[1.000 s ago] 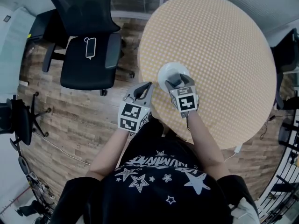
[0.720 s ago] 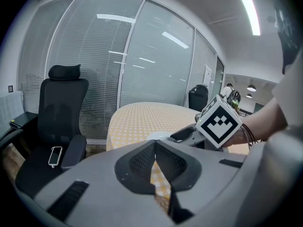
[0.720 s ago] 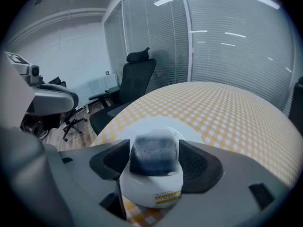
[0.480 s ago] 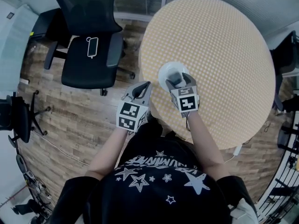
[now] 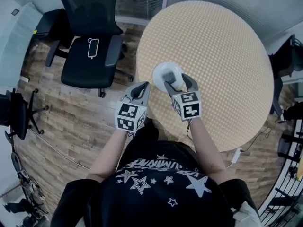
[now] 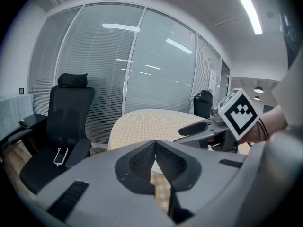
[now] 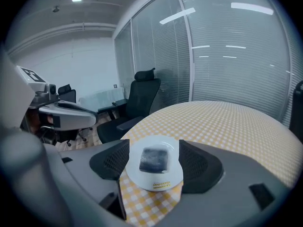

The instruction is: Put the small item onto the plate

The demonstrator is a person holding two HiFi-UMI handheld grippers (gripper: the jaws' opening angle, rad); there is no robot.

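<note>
The round table [image 5: 222, 46] has a yellow-white checked cloth, and a wide part of the cloth lies open behind the plate. On the wooden floor to the left stands a black chair [image 5: 90, 13], apart from the table edge, with a phone [image 5: 92, 48] on its seat. The person's black shirt [image 5: 161, 183] has white stars and a line of letters, which I cannot read for sure.

The white plate [image 5: 158, 71] sits near the table edge on the person's side. It has a small yellow label [image 7: 161, 185] on the near rim, with print too small to read. The item [image 7: 154, 159], dark, square and in clear wrap, lies in the middle of the plate.

The right gripper [image 5: 177, 82] hangs over the plate with its jaws spread. The item is between the jaws and touches neither. The left gripper [image 5: 142, 88] is just beside the table edge, above the floor. Its jaws are pressed together with nothing between them.
</note>
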